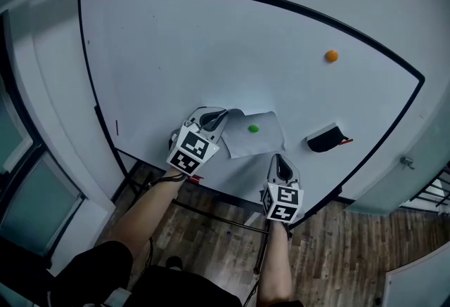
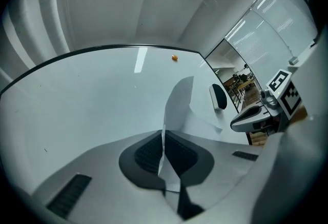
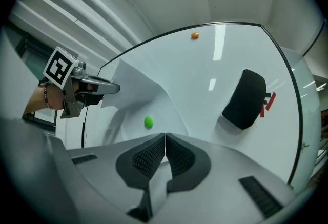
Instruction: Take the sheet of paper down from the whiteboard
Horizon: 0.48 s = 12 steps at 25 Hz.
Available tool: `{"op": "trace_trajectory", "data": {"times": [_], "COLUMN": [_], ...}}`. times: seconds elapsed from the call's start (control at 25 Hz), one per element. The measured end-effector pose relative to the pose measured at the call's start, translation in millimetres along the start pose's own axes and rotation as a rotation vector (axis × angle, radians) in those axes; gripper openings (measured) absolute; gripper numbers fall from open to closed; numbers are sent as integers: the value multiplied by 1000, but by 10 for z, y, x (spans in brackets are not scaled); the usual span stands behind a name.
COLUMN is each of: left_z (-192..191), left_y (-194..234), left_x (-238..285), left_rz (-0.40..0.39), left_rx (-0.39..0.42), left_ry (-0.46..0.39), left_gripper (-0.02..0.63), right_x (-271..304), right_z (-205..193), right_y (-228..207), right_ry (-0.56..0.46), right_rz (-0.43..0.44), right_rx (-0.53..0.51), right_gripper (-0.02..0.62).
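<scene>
Hanging near bottom edge of whiteboard [image 1: 176, 53]: sheet of paper [image 1: 266, 138], pinned by green magnet [image 1: 253, 128], not yet down. Left gripper [image 1: 226, 115] clamps its lifted upper-left corner; right gripper [image 1: 279, 157] clamps its lower-right corner.

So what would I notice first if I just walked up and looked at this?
Probably the sheet of paper low on the whiteboard, with a green magnet on it, the left gripper shut on its upper left corner and the right gripper shut on its lower right edge. Next, the lone orange magnet high on the right and the black eraser just right of the paper.
</scene>
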<state>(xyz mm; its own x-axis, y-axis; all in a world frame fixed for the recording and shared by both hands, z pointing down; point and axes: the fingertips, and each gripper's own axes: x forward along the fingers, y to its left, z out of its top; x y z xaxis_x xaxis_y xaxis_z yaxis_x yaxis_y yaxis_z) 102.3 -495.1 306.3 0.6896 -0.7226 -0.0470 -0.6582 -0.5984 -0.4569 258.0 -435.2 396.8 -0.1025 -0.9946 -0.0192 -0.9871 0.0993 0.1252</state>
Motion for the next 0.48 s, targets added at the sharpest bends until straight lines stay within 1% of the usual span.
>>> {"op": "trace_trajectory", "data": {"times": [0.28,0.48], "left_z": [-255,-501], "left_y": [282,431], "left_x": [-49,-124], "left_rz": [14,18], "left_rx": [-38,-92], "left_ry": [34,64], "left_gripper": [21,21], "right_x": [257,392], "right_z": [34,65], "right_y": [207,378], "right_ry": [0,-3], "right_rz": [26,45], "right_rx": [-9,-13], "right_gripper": [25,25]}}
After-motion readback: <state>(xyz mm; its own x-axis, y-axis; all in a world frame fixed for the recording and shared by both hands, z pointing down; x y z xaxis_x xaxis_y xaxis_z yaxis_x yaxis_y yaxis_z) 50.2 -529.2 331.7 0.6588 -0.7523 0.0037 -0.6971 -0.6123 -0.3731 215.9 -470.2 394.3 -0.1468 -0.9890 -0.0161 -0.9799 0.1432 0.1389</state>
